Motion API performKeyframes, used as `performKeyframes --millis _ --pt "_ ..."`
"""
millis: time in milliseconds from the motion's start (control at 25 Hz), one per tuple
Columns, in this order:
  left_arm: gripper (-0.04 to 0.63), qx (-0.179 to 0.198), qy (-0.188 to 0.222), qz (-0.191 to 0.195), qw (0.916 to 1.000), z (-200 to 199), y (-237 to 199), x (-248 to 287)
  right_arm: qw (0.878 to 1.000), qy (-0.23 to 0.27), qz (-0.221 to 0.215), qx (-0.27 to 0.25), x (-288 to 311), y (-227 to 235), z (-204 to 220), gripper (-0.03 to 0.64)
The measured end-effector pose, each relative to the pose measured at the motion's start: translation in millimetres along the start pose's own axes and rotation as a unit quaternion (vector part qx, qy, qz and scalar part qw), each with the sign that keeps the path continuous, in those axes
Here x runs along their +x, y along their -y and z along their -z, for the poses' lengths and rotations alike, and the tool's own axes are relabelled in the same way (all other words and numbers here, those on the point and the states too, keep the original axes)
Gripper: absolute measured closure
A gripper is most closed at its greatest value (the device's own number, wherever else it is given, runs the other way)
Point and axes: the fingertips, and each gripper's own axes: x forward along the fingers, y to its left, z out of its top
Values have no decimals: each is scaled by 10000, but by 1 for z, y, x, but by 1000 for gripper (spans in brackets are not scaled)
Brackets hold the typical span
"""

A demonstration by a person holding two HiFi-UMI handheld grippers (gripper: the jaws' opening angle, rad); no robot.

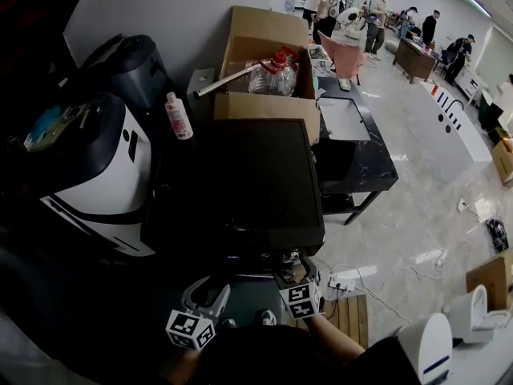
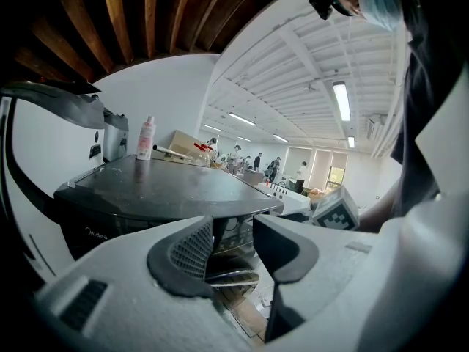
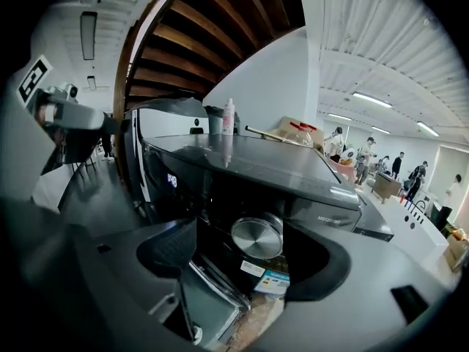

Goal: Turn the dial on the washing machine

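The black washing machine (image 1: 232, 183) stands right in front of me, its flat top seen from above in the head view. Its round silver dial (image 3: 257, 237) shows on the front panel in the right gripper view, in line with the gap of my right gripper (image 3: 245, 259). That gripper is open and its jaws stand apart from the dial's sides. The right gripper (image 1: 296, 283) sits low at the machine's front edge. My left gripper (image 1: 204, 299) hangs beside it, open and empty, facing the machine's front (image 2: 161, 189) from lower down.
A cardboard box (image 1: 268, 70) with plastic bottles stands behind the machine, with a pink-capped bottle (image 1: 178, 116) to its left. A white and black appliance (image 1: 88, 167) is on the left. A black table (image 1: 353, 143), a power strip (image 1: 345, 279) and a wooden pallet (image 1: 353, 315) lie to the right.
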Motion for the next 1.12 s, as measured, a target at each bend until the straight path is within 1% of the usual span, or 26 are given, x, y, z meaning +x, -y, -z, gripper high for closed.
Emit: performKeyframes --millis 40,240,360,560,600,800,1000,1120 --pt "431 -4 0 -10 10000 0 -1 -1 10000 -34 -4 31 1 0 1 269" --pt "431 -8 -60 -101 9999 5 -7 -4 10000 -19 -10 82 3 -1 2 256" --pt "431 -14 -24 -95 10000 0 -7 -4 9999 -21 -8 156 2 1 2 256" --pt "431 24 8 7 10000 -4 -2 1 9982 -247 -116 536 7 6 16 244" --pt "432 25 7 16 10000 -4 -2 1 9978 -256 -136 592 8 7 16 251" --pt "433 20 1 1 10000 -6 -2 1 9974 -207 -152 666 7 7 12 256" --pt "433 26 10 -19 10000 -5 -3 -2 9946 -402 -241 927 13 6 22 241" --pt "431 71 17 -43 10000 -5 -5 -3 9942 -403 -258 961 15 7 24 247"
